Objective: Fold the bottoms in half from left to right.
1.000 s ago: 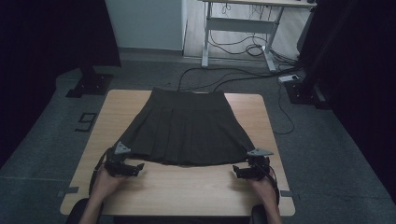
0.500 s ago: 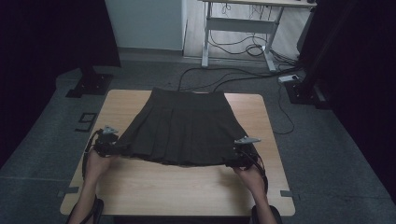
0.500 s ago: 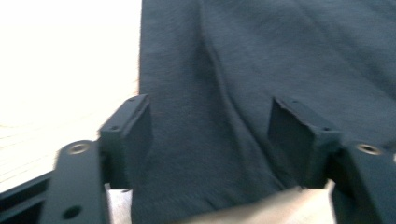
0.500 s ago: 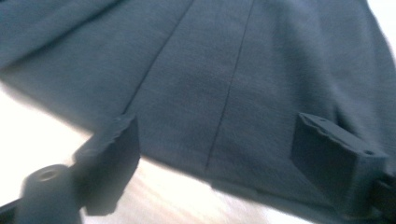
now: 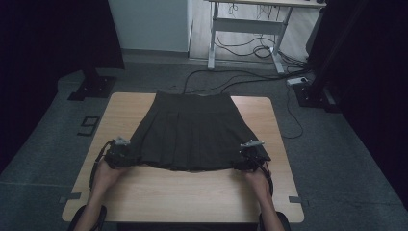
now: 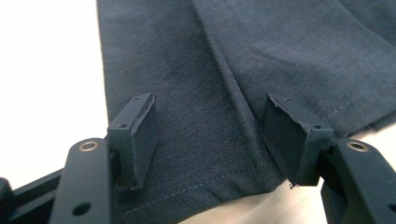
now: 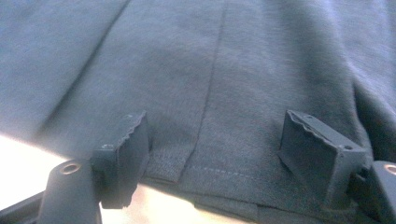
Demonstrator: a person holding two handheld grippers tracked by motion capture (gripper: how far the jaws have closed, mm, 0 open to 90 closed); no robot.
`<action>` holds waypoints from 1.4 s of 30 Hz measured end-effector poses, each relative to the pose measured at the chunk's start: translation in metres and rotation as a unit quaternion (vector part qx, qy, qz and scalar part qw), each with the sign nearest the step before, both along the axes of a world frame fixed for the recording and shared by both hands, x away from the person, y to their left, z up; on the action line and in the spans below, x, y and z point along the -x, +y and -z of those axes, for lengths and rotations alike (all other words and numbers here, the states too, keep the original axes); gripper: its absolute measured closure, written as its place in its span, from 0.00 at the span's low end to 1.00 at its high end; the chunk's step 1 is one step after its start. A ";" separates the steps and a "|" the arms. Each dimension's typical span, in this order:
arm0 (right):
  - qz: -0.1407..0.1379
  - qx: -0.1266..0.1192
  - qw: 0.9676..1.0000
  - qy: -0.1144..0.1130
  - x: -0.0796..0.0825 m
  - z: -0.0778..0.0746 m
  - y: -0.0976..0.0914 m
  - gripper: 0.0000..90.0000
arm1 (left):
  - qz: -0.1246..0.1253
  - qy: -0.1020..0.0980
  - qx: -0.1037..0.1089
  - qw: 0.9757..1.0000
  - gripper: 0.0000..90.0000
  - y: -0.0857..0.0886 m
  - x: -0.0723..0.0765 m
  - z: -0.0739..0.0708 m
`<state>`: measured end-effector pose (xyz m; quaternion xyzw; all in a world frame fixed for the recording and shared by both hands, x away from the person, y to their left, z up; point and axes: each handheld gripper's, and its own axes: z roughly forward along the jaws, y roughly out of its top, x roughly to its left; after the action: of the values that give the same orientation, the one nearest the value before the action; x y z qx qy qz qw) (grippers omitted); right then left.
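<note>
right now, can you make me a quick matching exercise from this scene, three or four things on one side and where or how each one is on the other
Things:
1. skirt
2. left gripper
3. right gripper
4. table

Places or states:
A. light wood, bare along the near edge
B. at the hem's right corner
C. dark, pleated, spread flat
D. at the hem's left corner

Pairs: 1-C, 2-D, 3-B, 4-A

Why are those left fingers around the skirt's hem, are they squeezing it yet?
Apart. In the left gripper view the fingers have just been closing astride the skirt hem, yet flat cloth shows between each pad and the fold; nothing is pinched.
</note>
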<state>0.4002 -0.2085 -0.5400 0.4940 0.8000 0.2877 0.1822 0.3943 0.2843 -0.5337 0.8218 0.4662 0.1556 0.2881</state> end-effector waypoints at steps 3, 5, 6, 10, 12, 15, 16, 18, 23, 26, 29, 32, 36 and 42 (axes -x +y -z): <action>0.022 0.005 1.000 0.003 -0.011 -0.001 -0.016 0.26 | 0.010 0.010 -0.003 1.000 0.39 -0.017 0.012 -0.002; 0.025 0.007 1.000 0.003 -0.013 -0.001 -0.019 0.26 | 0.010 0.013 -0.004 1.000 0.39 -0.021 0.015 -0.002; 0.027 0.008 1.000 0.004 -0.016 -0.001 -0.022 0.26 | 0.011 0.015 -0.006 1.000 0.39 -0.026 0.018 -0.002; 0.046 0.010 0.999 -0.001 -0.027 -0.001 -0.039 0.26 | 0.035 0.018 0.000 0.999 0.37 -0.046 0.031 -0.002; 0.068 0.000 0.998 0.001 -0.034 0.001 -0.052 0.22 | 0.062 0.024 0.011 0.998 0.35 -0.055 0.034 -0.002; 0.066 -0.004 0.998 -0.003 -0.034 0.002 -0.060 0.22 | 0.094 0.040 0.027 0.994 0.28 -0.055 0.031 -0.008; 0.066 -0.004 0.998 -0.003 -0.034 0.002 -0.060 0.22 | 0.099 0.032 0.033 0.994 0.28 -0.053 0.031 -0.013; 0.064 0.001 0.998 -0.001 -0.032 -0.003 -0.059 0.21 | 0.088 0.002 0.048 0.995 0.28 -0.044 0.029 -0.024; 0.052 -0.024 0.998 -0.036 -0.035 -0.023 -0.047 0.21 | 0.027 -0.039 0.043 0.998 0.28 -0.021 0.007 -0.033; 0.043 -0.029 0.998 -0.029 -0.045 -0.026 -0.034 0.19 | 0.008 -0.040 0.029 0.999 0.28 -0.020 -0.014 -0.020; 0.046 -0.028 0.998 -0.018 -0.057 -0.021 -0.023 0.17 | 0.008 -0.045 -0.011 0.999 0.26 -0.029 -0.031 -0.007; 0.060 -0.025 0.998 -0.006 -0.064 -0.010 -0.017 0.16 | 0.015 -0.035 -0.020 0.999 0.24 -0.036 -0.039 0.002; 0.061 -0.011 0.998 -0.006 -0.062 0.003 -0.017 0.14 | 0.007 -0.028 -0.001 1.000 0.25 -0.037 -0.033 0.006; 0.058 -0.006 0.998 0.004 -0.050 0.001 -0.019 0.16 | 0.006 -0.021 0.004 1.000 0.26 -0.040 -0.015 0.006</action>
<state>0.4503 -0.2280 -0.5413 0.5417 0.7689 0.2794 0.1930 0.4097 0.2442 -0.5397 0.8204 0.4554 0.1692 0.3016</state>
